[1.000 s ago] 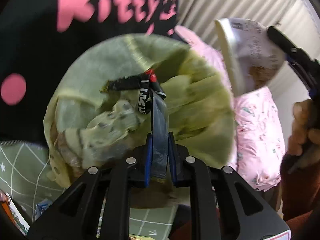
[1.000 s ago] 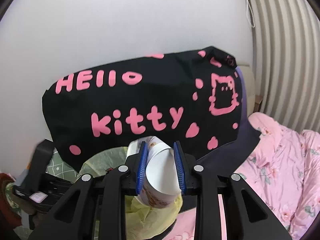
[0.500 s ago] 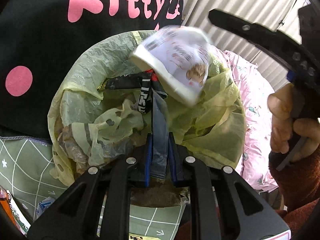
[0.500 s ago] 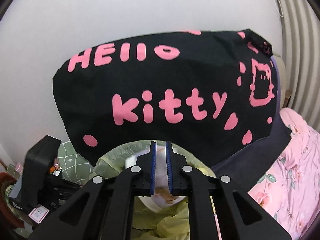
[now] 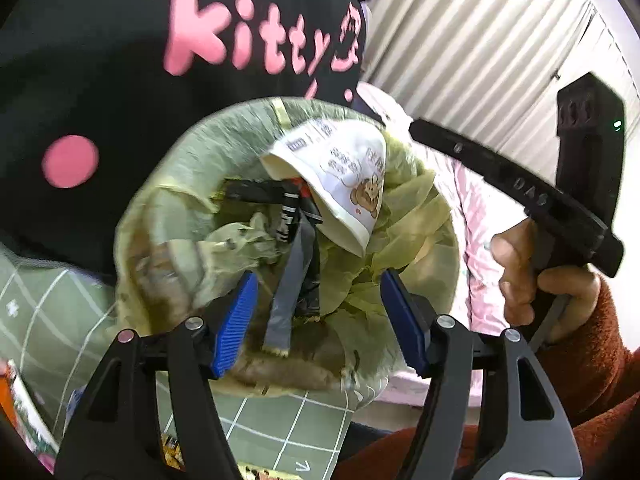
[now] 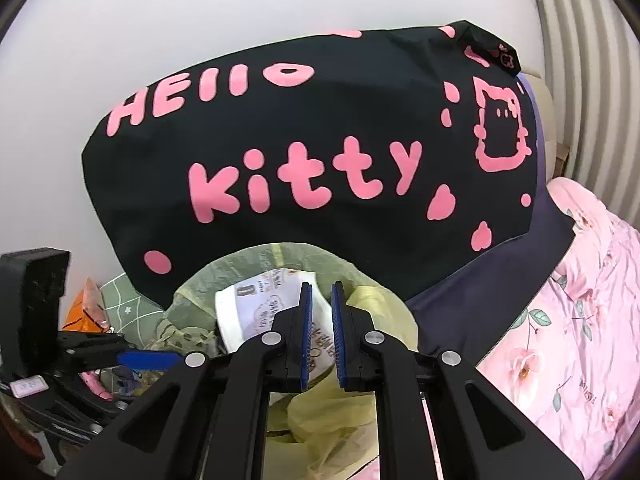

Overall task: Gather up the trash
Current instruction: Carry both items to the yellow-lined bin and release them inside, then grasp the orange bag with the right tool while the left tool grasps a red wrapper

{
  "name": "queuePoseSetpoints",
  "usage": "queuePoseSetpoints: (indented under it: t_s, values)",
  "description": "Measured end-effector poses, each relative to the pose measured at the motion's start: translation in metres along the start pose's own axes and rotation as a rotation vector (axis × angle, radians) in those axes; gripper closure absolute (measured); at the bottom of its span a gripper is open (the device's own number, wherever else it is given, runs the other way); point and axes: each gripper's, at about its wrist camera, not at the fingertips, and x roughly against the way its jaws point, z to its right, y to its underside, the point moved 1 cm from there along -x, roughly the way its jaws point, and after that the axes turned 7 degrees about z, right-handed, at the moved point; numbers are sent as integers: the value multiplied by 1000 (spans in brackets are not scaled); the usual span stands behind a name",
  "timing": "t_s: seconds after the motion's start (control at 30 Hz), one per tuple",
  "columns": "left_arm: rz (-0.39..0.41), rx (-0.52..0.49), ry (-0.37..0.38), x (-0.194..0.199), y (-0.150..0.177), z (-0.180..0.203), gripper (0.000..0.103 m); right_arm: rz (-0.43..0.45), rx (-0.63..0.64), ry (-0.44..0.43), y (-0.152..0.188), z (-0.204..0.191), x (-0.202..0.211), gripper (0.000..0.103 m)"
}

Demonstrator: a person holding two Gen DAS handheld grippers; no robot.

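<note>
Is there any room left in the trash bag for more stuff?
A little. The yellow-green trash bag has a small gap at its left side, beside the crumpled plastic. The middle is crowded: the paper cup lies over the black wrapper.

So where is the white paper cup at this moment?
The white paper cup lies tilted inside the yellow trash bag, at its upper right in the left wrist view, resting on a black wrapper, just below the black Hello Kitty cushion.

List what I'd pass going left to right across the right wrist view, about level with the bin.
left hand-held gripper → orange packet → yellow-green bin bag → white paper cup → right hand-held gripper → pink floral quilt
</note>
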Motion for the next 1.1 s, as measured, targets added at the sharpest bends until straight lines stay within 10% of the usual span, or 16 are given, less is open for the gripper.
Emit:
queuePoseSetpoints:
  t_s: [0.23,0.33,0.47,0.83,1.1]
  values:
    - [158,12,-191,65,15,-18,42,15,52,-89,1,-41,-4,90]
    - [228,75,-297,97,31,-41,42,20,70,-159,3,-66,-8,66]
    - [302,172,-419,134,55,-75,42,2,115,-257,7,-103,-17,63]
    - [381,443,-783,244,173,-152,42,-150,319,-489,48,-207,-35,56]
    - [420,576,-806,290,225,-177,39,-217,379,-525,72,-250,-47,56]
